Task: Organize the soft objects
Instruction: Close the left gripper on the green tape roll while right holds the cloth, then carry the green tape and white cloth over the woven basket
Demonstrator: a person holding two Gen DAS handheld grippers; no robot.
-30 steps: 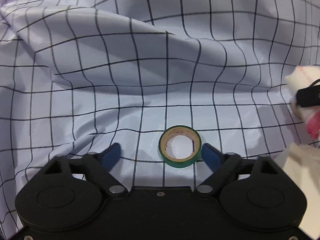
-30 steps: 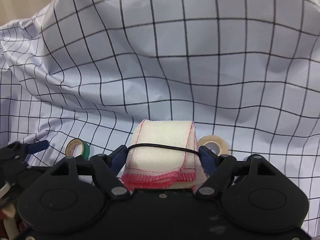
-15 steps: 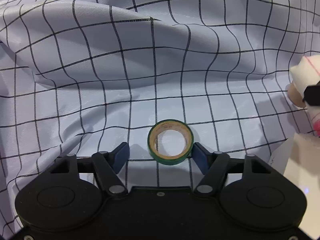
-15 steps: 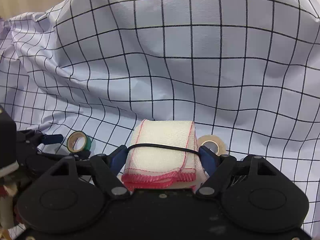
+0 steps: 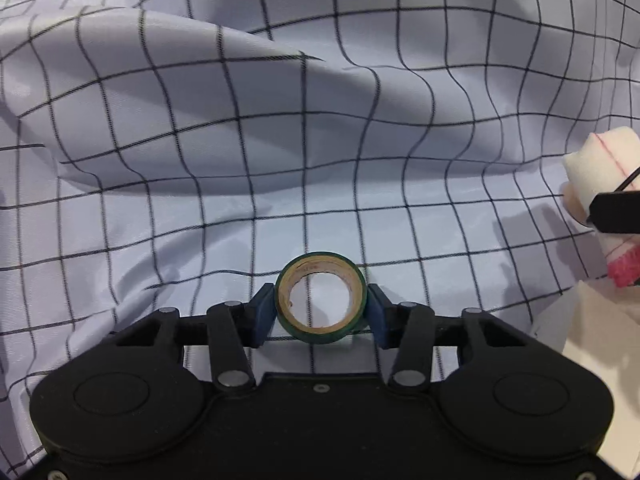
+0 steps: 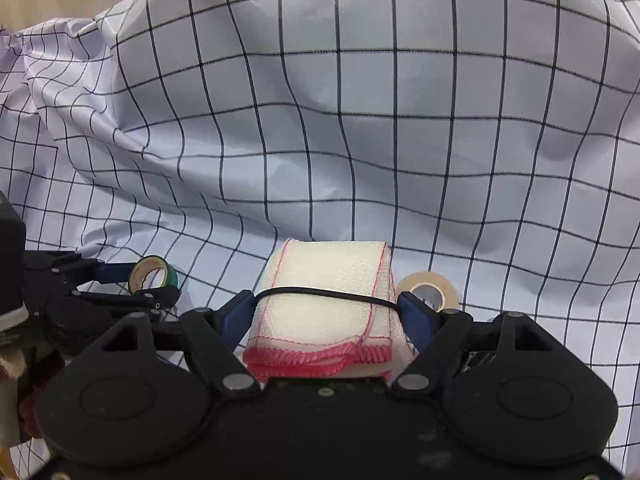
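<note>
Green tape (image 5: 321, 298) is now pinched between the blue pads (image 5: 262, 317) of the left gripper (image 5: 320, 312); a second ago those jaws stood wide with the roll sitting loose between them on the cloth (image 5: 240, 140), half a second ago they were partway in, and now both pads press on the roll's sides, so that's a real grip. The roll stands on edge, hole facing the camera, right at the tips; it's hard to say if it's off the cloth yet, looks like it's still about at surface level.

Meaning for the job: both hands are loaded now, so I'd guess the next bit is carrying stuff to wherever it's being sorted, not more picking.

The right gripper (image 6: 326, 312) hasn't changed at all across the earlier shots; it's clamped on the towel (image 6: 324, 300), a folded white bundle with red stitching and a black band round it, held just over the cloth; the beige tape (image 6: 428, 294) lies on the cloth just beside the right finger, untouched.

Other difference: in the left view the big fold in the cloth sits further up and right than before, so the camera has tipped a little; the towel shows at the right edge of that view, well apart from the green roll.
</note>
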